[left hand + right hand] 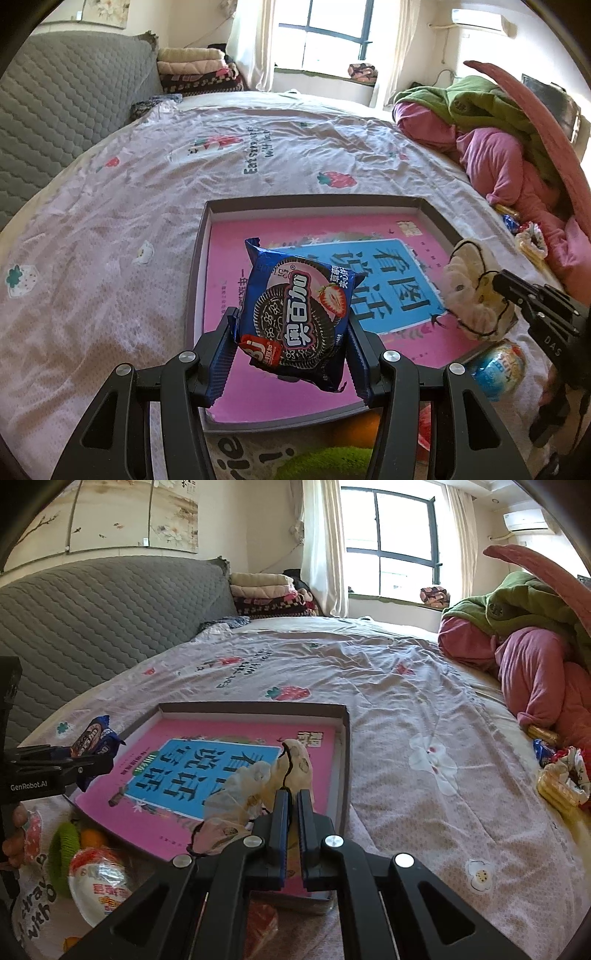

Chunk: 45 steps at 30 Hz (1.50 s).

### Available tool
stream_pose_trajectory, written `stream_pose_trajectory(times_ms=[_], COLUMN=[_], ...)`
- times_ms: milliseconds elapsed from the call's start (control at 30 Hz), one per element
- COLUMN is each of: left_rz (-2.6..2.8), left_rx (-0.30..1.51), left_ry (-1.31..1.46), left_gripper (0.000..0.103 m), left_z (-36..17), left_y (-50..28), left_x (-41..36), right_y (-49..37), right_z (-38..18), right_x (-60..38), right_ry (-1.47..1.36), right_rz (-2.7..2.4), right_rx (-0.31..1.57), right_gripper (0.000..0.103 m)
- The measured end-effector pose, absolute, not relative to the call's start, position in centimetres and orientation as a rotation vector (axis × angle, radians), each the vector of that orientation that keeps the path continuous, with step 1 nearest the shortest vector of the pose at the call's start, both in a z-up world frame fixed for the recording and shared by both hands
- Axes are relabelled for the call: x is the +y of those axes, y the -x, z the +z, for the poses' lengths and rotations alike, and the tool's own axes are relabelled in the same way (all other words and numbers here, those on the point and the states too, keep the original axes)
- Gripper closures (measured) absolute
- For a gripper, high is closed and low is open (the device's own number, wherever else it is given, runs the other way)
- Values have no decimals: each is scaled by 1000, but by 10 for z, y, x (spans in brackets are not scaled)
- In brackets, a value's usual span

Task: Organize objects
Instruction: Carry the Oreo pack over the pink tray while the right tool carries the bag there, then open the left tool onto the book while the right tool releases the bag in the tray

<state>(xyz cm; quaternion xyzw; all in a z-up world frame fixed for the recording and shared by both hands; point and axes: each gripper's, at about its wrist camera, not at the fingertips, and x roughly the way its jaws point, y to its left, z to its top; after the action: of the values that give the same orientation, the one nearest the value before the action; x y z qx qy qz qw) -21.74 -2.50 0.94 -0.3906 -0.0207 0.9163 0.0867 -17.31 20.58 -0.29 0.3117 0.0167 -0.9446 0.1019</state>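
Observation:
My left gripper [291, 332] is shut on a blue cookie packet [299, 314] with a strawberry picture, held above the near left part of a grey tray [317, 202]. A pink book [369, 236] with a blue panel lies in the tray. My right gripper [292, 805] is shut on a cream frilly cloth item with a black cord [258, 786], hanging over the tray's near right side. In the left wrist view the cloth item [469, 299] and right gripper [517, 291] show at the right. The right wrist view shows the packet [96, 736] at the far left.
The tray [345, 760] rests on a bed with a strawberry-print sheet [110, 240]. An egg-shaped foil toy [99, 886], a green ring [61, 853] and an orange item [92, 838] lie near the tray's front. Pink and green bedding [535, 657] and snack packets [554, 771] lie at the right.

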Motion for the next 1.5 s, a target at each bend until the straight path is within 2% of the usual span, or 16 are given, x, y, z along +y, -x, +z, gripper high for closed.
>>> stream_pose_trajectory(times_ms=[500, 1167, 1500], left_rz=[2747, 2762, 2753], left_rx=[-9, 47, 49], left_ry=[1208, 1299, 1334], left_gripper=[47, 46, 40], left_z=[-5, -22, -23], left_y=[225, 235, 234], left_x=[-24, -27, -23], right_y=[174, 172, 168], right_z=[-11, -7, -2], right_x=[195, 207, 208], right_ry=[-976, -988, -973], right_rz=[-2796, -2828, -2832], right_rx=[171, 99, 88], right_gripper=[93, 76, 74])
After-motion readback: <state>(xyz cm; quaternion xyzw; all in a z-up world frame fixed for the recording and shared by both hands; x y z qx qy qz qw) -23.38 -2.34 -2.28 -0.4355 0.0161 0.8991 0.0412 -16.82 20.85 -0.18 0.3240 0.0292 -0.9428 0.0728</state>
